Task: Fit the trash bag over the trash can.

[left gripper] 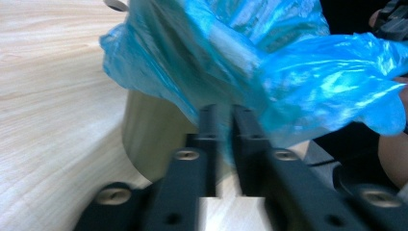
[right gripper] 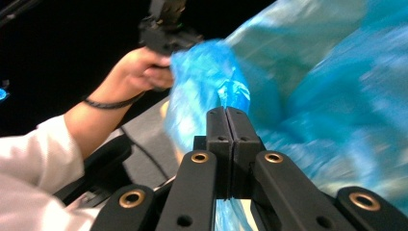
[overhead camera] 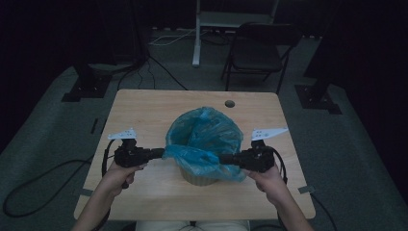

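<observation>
Both grippers, left gripper (overhead camera: 156,154) and right gripper (overhead camera: 226,158), had their jaws pinched on the blue bag (overhead camera: 204,132), apparently stretching its rim over the bin (overhead camera: 197,177) on the counter (overhead camera: 144,108).

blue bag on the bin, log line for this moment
left gripper: shut on blue plastic bag | right gripper: shut on bag | round beige bin: on table

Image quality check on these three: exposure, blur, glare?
High view: underexposed, room nearly black, but the table and blue bag stay readable. Left gripper view: bright, the bag soft with motion blur and shiny highlights, the bin wall under it in shade. Right gripper view: the bag smeared, background black, the jaws sharp.
</observation>
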{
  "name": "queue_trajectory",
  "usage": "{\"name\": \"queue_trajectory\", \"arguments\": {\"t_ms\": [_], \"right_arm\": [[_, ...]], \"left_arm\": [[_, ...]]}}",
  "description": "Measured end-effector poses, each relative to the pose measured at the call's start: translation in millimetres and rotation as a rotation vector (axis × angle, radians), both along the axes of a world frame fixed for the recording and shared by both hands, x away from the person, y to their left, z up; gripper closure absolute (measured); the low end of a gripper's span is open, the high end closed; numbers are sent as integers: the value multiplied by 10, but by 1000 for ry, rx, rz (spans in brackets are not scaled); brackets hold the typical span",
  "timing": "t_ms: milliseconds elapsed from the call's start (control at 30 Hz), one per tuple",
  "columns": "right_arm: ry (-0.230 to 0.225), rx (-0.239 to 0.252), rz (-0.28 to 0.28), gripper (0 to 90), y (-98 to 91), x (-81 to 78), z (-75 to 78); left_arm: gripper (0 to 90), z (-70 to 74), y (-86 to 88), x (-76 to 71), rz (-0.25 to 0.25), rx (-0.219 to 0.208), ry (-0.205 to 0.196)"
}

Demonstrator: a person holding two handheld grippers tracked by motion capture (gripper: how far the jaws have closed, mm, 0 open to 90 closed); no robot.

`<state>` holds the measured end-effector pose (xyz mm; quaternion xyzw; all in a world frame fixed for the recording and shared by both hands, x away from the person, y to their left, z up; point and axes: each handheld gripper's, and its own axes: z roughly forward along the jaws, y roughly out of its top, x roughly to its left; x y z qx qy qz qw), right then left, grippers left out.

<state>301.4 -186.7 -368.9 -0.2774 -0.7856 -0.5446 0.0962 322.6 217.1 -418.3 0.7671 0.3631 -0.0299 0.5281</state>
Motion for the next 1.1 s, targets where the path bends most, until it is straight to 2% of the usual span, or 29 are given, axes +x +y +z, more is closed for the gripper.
{"name": "queue_trajectory", "arguments": {"t_ms": [67, 133, 200, 233, 267, 333, 533, 600, 667, 700, 733, 800, 867, 933, 967, 1000, 1033, 1067, 1100], "right_arm": [[8, -15, 25, 897, 42, -51, -74], [27, -40, 44, 897, 96, -81, -178], [37, -56, 47, 900, 121, -90, -239], [66, -39, 69, 900, 130, -87, -303], [81, -58, 65, 900, 146, -92, -411], [109, -57, 69, 900, 146, -93, -518], [159, -77, -23, 900, 25, -41, -905], [184, -96, -66, 900, -31, -1, -1043], [178, -138, -118, 899, -67, 24, -1144], [194, -155, -134, 892, -89, 34, -1201], [212, -135, -129, 860, -106, 34, -1220], [196, -103, -148, 796, -171, 5, -1167], [171, -57, -159, 715, -275, -15, -1024], [153, 1, -172, 637, -437, -23, -841], [143, 14, -183, 622, -496, -31, -776], [118, 17, -201, 583, -569, -40, -691], [85, 12, -228, 537, -633, -50, -603], [38, 3, -277, 477, -712, -44, -480], [21, 2, -295, 446, -738, -31, -421]], "left_arm": [[900, -5, -23, -21, -7, 21, -8], [900, -13, -49, -39, -27, 34, -12], [900, -16, -63, -52, -19, 45, -22], [900, -23, -65, -64, -28, 37, -16], [900, -23, -65, -72, -14, 51, -22], [900, -34, -52, -71, -14, 47, -22], [900, -161, -65, -33, 52, 124, -22], [900, -234, -73, 3, 73, 131, -4], [900, -292, -97, 28, 93, 165, -6], [900, -312, -105, 32, 101, 167, -11], [900, -335, -112, 38, 112, 172, -10], [900, -348, -113, 41, 117, 174, -16], [899, -346, -97, 46, 124, 166, -15], [832, -332, -67, 33, 130, 133, -34], [765, -323, -45, 22, 131, 111, -42], [659, -315, -27, 8, 137, 97, -54], [562, -303, 11, -22, 154, 86, -94], [485, -300, 33, -34, 159, 74, -112], [436, -295, 68, -48, 169, 56, -126]]}}
